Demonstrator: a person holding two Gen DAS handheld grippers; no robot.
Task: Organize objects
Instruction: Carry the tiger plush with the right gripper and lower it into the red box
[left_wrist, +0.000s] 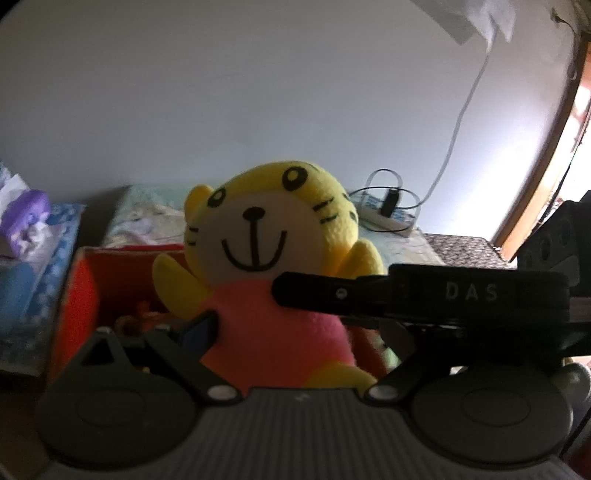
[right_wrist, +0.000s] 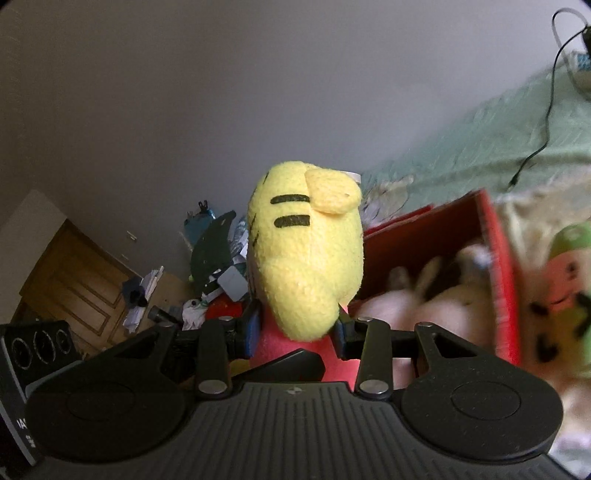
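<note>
Left wrist view: a yellow plush tiger with a white smiling face, black whiskers and a pink body (left_wrist: 255, 258) fills the centre, upright and facing the camera, held up in front of a red cardboard box (left_wrist: 79, 291). The left gripper (left_wrist: 280, 325) has one blue-padded finger pressed to the toy's pink side; its other finger is hidden behind the black right gripper (left_wrist: 295, 291), which reaches in from the right onto the torso, so I cannot tell the left one's grip. Behind lie a pale green bedspread (left_wrist: 147, 210), a white power strip with a black cable (left_wrist: 384, 214) and a purple plush (left_wrist: 26, 221).

Right wrist view: both blue-padded fingers clamp the pink body below the head, seen from its side. Pale soft toys (right_wrist: 436, 295) fill the box.
</note>
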